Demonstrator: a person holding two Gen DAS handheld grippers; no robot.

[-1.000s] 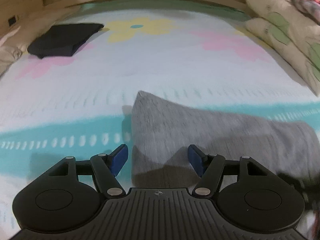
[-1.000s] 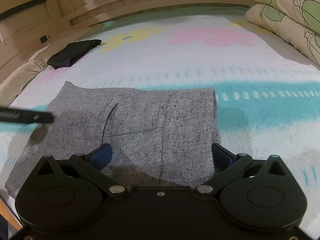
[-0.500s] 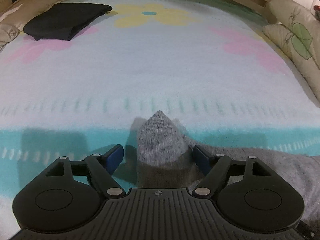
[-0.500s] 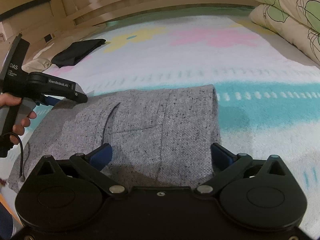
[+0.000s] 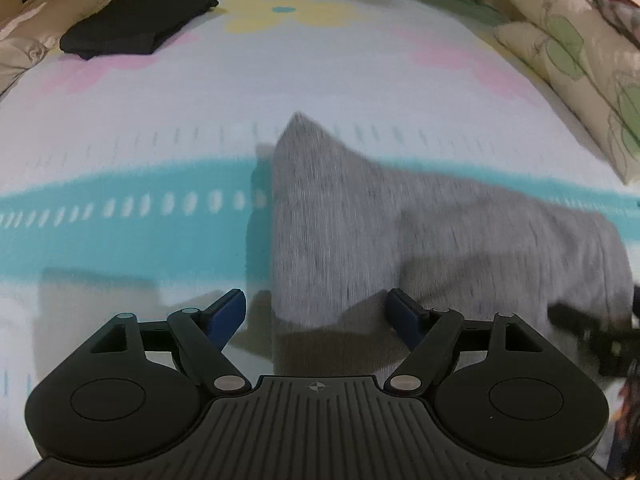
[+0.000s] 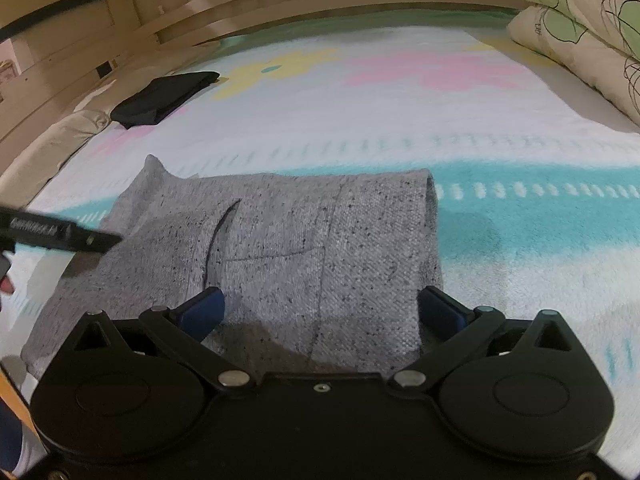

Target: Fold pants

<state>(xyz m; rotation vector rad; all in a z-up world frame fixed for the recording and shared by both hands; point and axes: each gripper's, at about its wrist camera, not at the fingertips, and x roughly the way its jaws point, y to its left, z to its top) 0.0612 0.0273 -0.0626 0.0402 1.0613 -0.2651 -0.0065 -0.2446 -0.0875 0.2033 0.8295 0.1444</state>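
Now the left gripper (image 5: 316, 312), jaws wide and empty, has released the grey pants (image 6: 280, 248); right gripper (image 6: 320, 312) likewise open: fold laid.

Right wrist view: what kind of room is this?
Most likely a bedroom. The grey pants lie on a bed with a flowered blanket, stacked pillows sit at the right, and a wooden bed frame runs along the far side. Both grippers are open.

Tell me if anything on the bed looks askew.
The far-left corner of the folded gray pants pokes up in a peak instead of lying flat. The black garment beyond looks neatly folded.
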